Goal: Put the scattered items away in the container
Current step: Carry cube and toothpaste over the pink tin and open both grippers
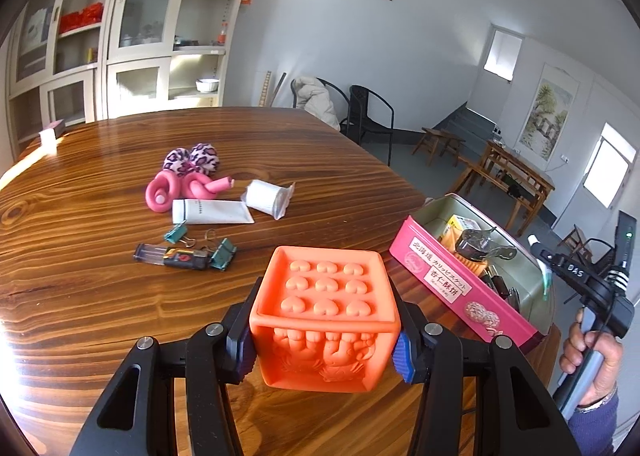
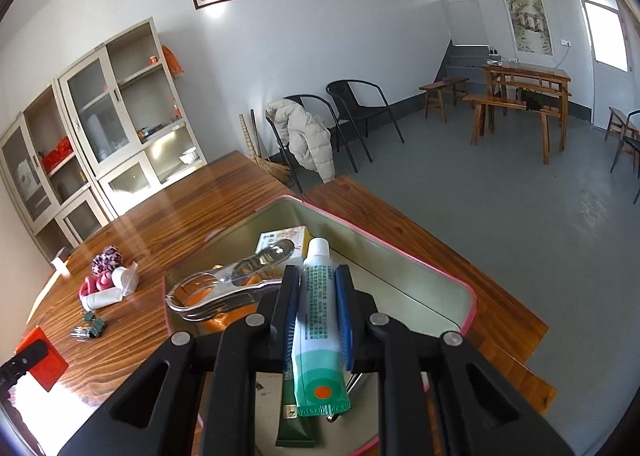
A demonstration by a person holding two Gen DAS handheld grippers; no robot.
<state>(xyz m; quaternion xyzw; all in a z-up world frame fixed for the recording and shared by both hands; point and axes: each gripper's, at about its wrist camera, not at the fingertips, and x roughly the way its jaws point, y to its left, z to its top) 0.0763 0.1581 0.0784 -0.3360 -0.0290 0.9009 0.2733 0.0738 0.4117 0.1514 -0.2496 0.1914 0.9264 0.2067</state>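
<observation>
My left gripper (image 1: 325, 352) is shut on an orange rubber cube (image 1: 326, 308) and holds it above the wooden table (image 1: 80, 296), left of the pink tin (image 1: 460, 288). My right gripper (image 2: 318, 320) is shut on a green and white toothpaste tube (image 2: 318, 320) and holds it over the open tin (image 2: 400, 256). The tin holds a metal clip (image 2: 232, 288), a small box (image 2: 286, 240) and a dark green tube (image 2: 294, 416). The right gripper also shows in the left wrist view (image 1: 548, 260), above the tin's right end.
Scattered on the table are a white tube (image 1: 212, 212), pink foam curlers (image 1: 176, 188), leopard pom-poms (image 1: 192, 158), a wrapped white roll (image 1: 266, 196), teal binder clips (image 1: 222, 252) and a dark clear case (image 1: 172, 256). The table edge runs just right of the tin.
</observation>
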